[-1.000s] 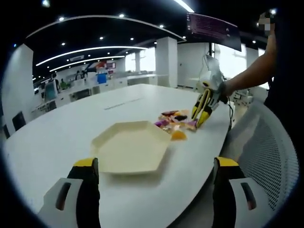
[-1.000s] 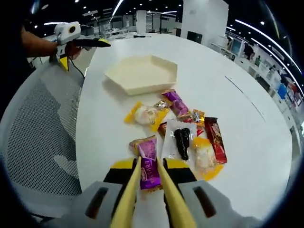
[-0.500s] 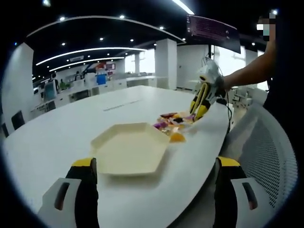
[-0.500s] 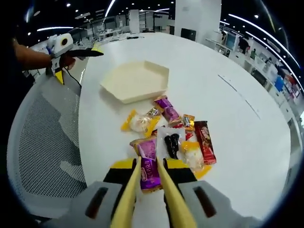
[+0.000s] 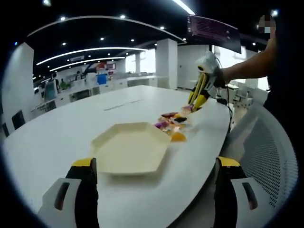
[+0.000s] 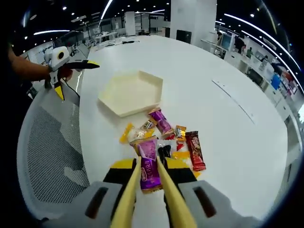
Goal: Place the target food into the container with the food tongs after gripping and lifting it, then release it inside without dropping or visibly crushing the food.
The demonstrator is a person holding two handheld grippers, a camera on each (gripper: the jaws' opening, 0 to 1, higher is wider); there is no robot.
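The purple snack packet [image 6: 148,166] is pinched between the two yellow tongs [image 6: 145,190] that stick out from the right gripper [image 6: 148,172]. The tongs are squeezed together on the packet, one arm on each side of it. The packet hangs up in the air, above the pile of snacks [image 6: 164,140] on the white table [image 6: 228,118]. In the left gripper view, the right gripper [image 5: 198,95] shows far off, held by a hand [image 5: 222,78], with its yellow tongs pointing down above the pile [image 5: 173,124].

The pile has several wrapped snacks. I can count a red bar [image 6: 195,150], another purple packet [image 6: 161,122], a clear packet with yellow ends [image 6: 135,134], a small orange-brown packet [image 6: 179,132] and a dark snack [image 6: 164,151]. Some are tucked under others, so I cannot count them all.

There is one container [image 6: 131,91]. It is a cream tray with six sides, and nothing lies in it. It sits on the table just past the pile, near it but not touching.

The left gripper [image 5: 154,187] has its two jaws wide apart, and nothing is between them. In its own view the tray [image 5: 130,147] lies ahead of the jaws, on the table between them. In the right gripper view, the left gripper [image 6: 66,64] is held in a hand off the edge of the table, beside the tray.

A grey mesh chair [image 6: 50,156] stands next to the table.
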